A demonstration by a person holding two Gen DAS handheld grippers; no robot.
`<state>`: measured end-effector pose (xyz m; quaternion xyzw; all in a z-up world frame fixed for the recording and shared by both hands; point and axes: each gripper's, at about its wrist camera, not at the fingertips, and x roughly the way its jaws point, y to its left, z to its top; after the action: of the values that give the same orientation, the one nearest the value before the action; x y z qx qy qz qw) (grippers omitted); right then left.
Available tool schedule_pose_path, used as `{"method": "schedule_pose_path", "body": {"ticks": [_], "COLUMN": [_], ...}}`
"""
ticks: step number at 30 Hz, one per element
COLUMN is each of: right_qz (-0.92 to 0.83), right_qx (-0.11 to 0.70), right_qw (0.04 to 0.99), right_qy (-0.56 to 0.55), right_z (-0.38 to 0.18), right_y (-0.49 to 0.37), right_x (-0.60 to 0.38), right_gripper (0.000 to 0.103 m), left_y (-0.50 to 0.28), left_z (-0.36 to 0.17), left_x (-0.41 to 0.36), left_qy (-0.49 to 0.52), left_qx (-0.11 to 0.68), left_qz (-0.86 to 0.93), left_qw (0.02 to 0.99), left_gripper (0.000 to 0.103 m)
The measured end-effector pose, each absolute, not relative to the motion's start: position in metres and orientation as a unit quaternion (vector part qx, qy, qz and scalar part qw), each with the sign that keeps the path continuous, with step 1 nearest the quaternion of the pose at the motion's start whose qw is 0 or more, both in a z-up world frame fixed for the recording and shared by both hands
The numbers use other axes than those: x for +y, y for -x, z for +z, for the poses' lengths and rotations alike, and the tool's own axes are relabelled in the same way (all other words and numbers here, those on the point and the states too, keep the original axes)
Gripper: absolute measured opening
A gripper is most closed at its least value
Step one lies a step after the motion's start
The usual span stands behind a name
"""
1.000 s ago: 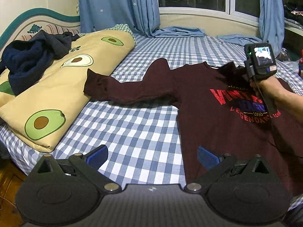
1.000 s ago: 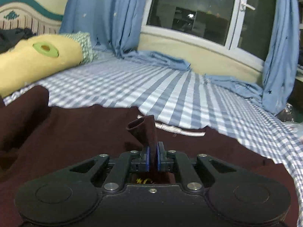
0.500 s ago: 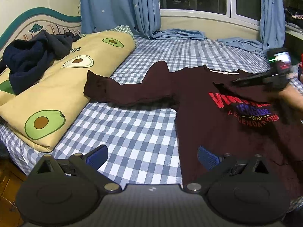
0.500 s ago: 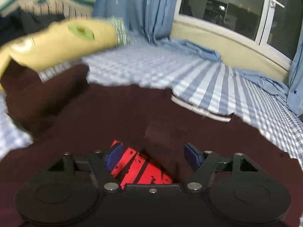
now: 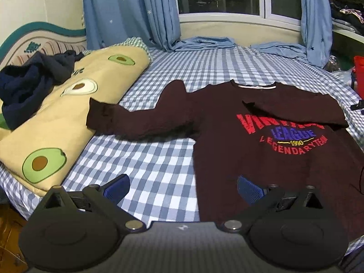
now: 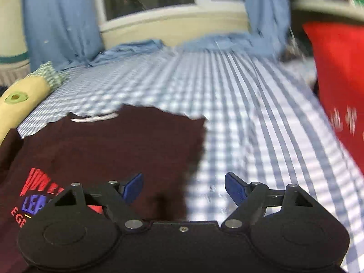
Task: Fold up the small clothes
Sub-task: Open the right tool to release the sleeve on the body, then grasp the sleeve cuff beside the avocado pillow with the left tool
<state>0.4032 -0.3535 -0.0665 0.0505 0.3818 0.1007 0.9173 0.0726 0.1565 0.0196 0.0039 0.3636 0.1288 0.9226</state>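
Right gripper [image 6: 183, 187] dropped the sleeve [image 5: 293, 111] — fingers closing, empty — left gripper's [image 5: 182, 187] spread.

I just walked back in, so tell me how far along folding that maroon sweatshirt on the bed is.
Early. Done: one sleeve of the maroon sweatshirt lies folded across the chest, over the top of the print. In hand: nothing. The left gripper and right gripper are empty, the right's jaws closing slightly. Left: the other sleeve lies stretched toward the avocado pillow, and the body is unfolded.
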Motion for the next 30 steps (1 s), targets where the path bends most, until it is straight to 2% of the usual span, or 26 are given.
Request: {"method": "schedule_pose_path", "body": {"ticks": [5,8,9,11,13,16,17,18,21,24,25,26,28,30], "right_qz": [0.156,0.163,0.172,0.18,0.187,0.204,0.205,0.196,0.15,0.143,0.13,0.119,0.117,0.117], "right_qx": [0.397,0.419,0.423,0.412,0.402,0.351,0.341,0.347,0.41,0.402,0.397,0.39,0.364,0.354], "right_qw": [0.897,0.878,0.872,0.874,0.872,0.876,0.875,0.874,0.879,0.887,0.893,0.899,0.908,0.91], "right_qy": [-0.119,-0.163,-0.175,-0.186,-0.21,-0.259,-0.276,-0.279,-0.192,-0.176,-0.165,-0.162,-0.173,-0.183], "right_z": [-0.098,-0.124,-0.132,-0.138,-0.14,-0.129,-0.128,-0.13,-0.146,-0.137,-0.13,-0.123,-0.106,-0.093], "right_y": [-0.416,-0.432,-0.431,-0.424,-0.414,-0.394,-0.39,-0.391,-0.395,-0.39,-0.39,-0.391,-0.403,-0.425], "right_x": [-0.359,-0.355,-0.355,-0.36,-0.368,-0.385,-0.389,-0.39,-0.382,-0.385,-0.389,-0.394,-0.405,-0.406], "right_gripper": [0.077,0.056,0.041,0.037,0.025,0.016,0.016,0.015,0.012,0.014,0.023,0.028,0.059,0.067], "left_y": [-0.073,-0.071,-0.07,-0.068,-0.069,-0.075,-0.077,-0.079,-0.08,-0.08,-0.081,-0.082,-0.086,-0.09], "left_z": [0.025,0.029,0.031,0.033,0.033,0.029,0.029,0.029,0.03,0.03,0.03,0.029,0.027,0.027], "left_x": [0.143,0.136,0.133,0.129,0.128,0.126,0.124,0.122,0.114,0.111,0.111,0.111,0.112,0.111], "left_qy": [-0.012,-0.023,-0.026,-0.029,-0.028,-0.026,-0.027,-0.029,-0.034,-0.04,-0.04,-0.039,-0.037,-0.04], "left_qx": [0.366,0.364,0.363,0.362,0.366,0.376,0.378,0.378,0.371,0.371,0.372,0.374,0.38,0.38], "left_qz": [0.137,0.142,0.143,0.145,0.146,0.143,0.142,0.139,0.124,0.124,0.126,0.128,0.132,0.134], "left_qw": [0.921,0.92,0.92,0.92,0.919,0.915,0.915,0.915,0.92,0.92,0.919,0.918,0.915,0.914], "left_gripper": [0.102,0.102,0.102,0.102,0.102,0.102,0.102,0.102,0.102,0.102,0.102,0.102,0.102,0.102]}}
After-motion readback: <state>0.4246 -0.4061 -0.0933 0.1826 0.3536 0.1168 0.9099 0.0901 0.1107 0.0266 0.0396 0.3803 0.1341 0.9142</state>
